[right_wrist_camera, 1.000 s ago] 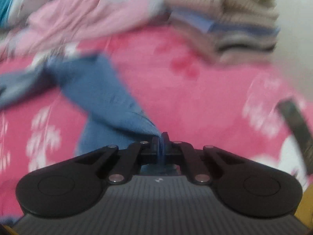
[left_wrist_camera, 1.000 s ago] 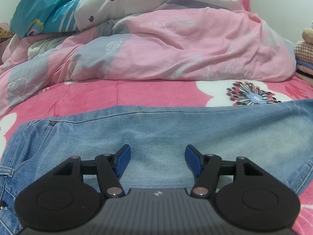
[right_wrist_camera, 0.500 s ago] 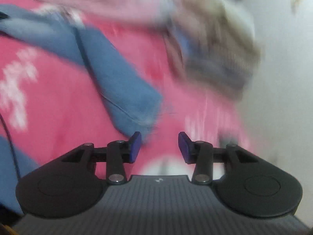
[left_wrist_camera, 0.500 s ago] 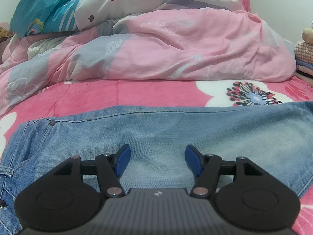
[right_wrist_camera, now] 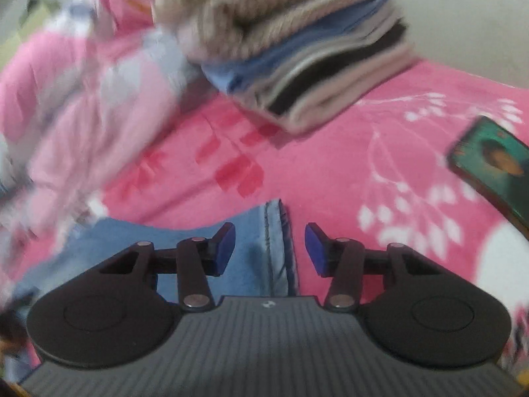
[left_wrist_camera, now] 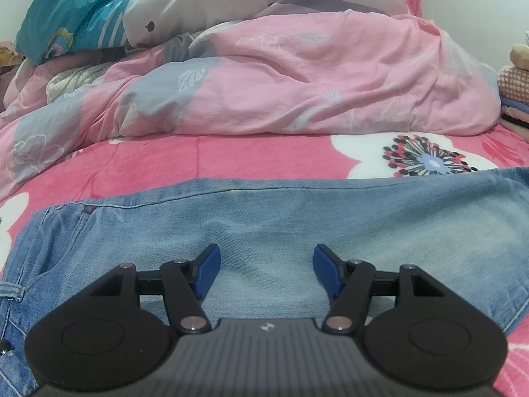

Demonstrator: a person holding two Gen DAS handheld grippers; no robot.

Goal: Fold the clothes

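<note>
The jeans (left_wrist_camera: 281, 225) lie flat across the pink blanket (left_wrist_camera: 165, 162), their waist cut off at nine o'clock, with the left gripper (left_wrist_camera: 266, 273) spread wide over the denim, holding nothing. The right gripper (right_wrist_camera: 269, 248) also gapes empty above the leg hem (right_wrist_camera: 276, 231). Its view is blurred, so the folded stack (right_wrist_camera: 297, 49) at twelve o'clock is hard to make out.

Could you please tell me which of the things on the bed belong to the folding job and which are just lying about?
Part of the job:
jeans
left claw, open
right claw, open

Just lying about:
quilt
teal pillow
stack of folded clothes
phone
blanket
</note>
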